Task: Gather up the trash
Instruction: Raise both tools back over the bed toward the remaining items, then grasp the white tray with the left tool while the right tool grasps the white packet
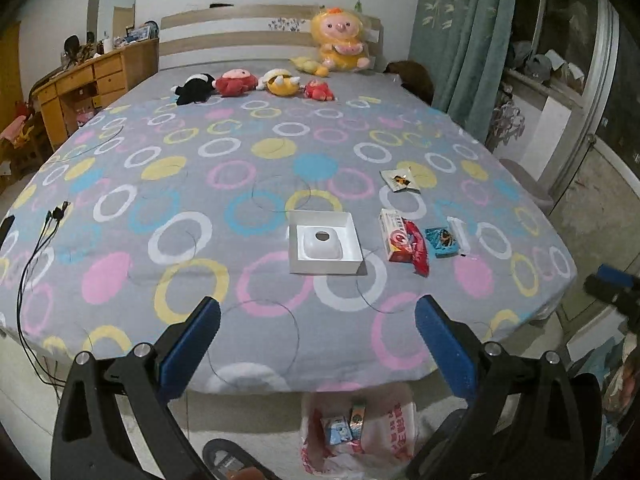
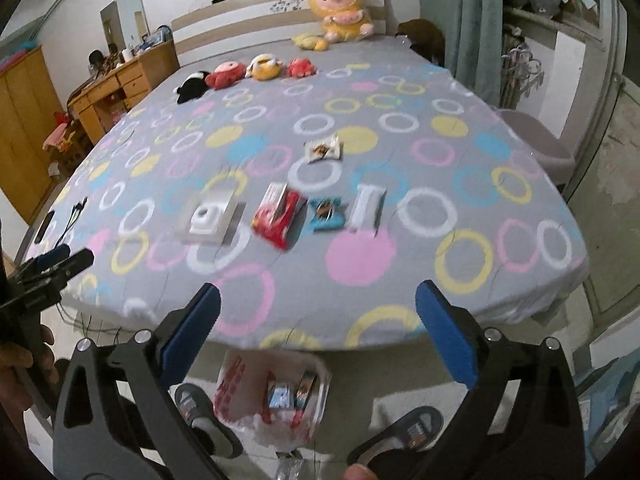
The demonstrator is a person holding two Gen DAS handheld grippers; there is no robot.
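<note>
Trash lies on the bed near its foot: an open white box (image 1: 325, 246) (image 2: 211, 218), a red and white packet (image 1: 404, 245) (image 2: 278, 215), a blue wrapper (image 1: 441, 242) (image 2: 328, 213), a white strip (image 1: 458, 232) (image 2: 366, 208) and a small white wrapper (image 1: 400, 179) (image 2: 323, 148) farther back. A white and red plastic bag (image 1: 360, 428) (image 2: 272, 396) sits open on the floor below the bed edge with two small packets inside. My left gripper (image 1: 318, 320) is open and empty above the bed edge. My right gripper (image 2: 318, 312) is open and empty too.
Several plush toys (image 1: 256, 82) lie in a row near the headboard, with a big yellow doll (image 1: 340, 40) behind. Charging cables (image 1: 44, 248) trail over the bed's left edge. A wooden desk (image 1: 92, 80) stands at left. Slippers (image 2: 404, 432) are on the floor.
</note>
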